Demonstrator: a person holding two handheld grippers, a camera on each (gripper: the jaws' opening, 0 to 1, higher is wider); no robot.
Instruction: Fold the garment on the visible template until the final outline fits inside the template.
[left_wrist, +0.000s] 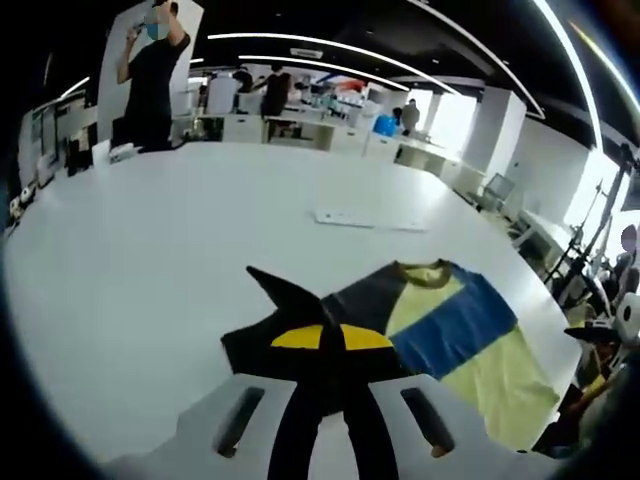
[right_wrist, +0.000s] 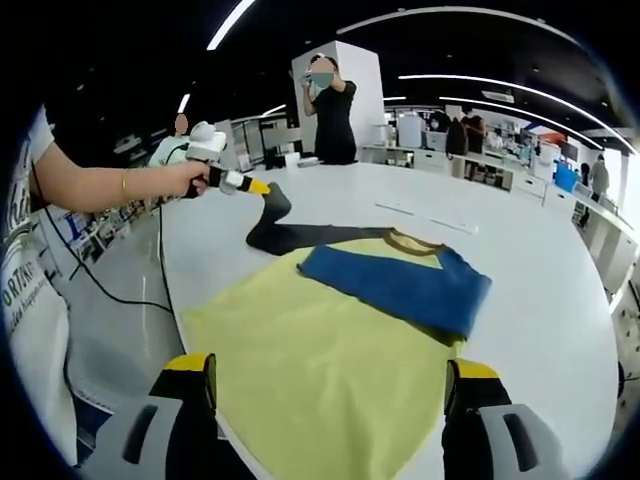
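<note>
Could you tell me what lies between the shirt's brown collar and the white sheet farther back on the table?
Only bare white table: in the left gripper view, nothing lies between the collar and the white sheet.

White gripper bodies (left_wrist: 330, 420) with black jaws — yellow-tipped, dark slots, gold bracelet (right_wrist: 125, 183), white printed shirt (right_wrist: 30, 300)

Left gripper view: sits low at the shirt's (left_wrist: 440, 320) dark sleeve end, close, looking along the white table (left_wrist: 170, 260) toward distant desks. Right gripper view: at the shirt's (right_wrist: 330, 340) yellow hem, facing its collar. Both views share shirt and table.
</note>
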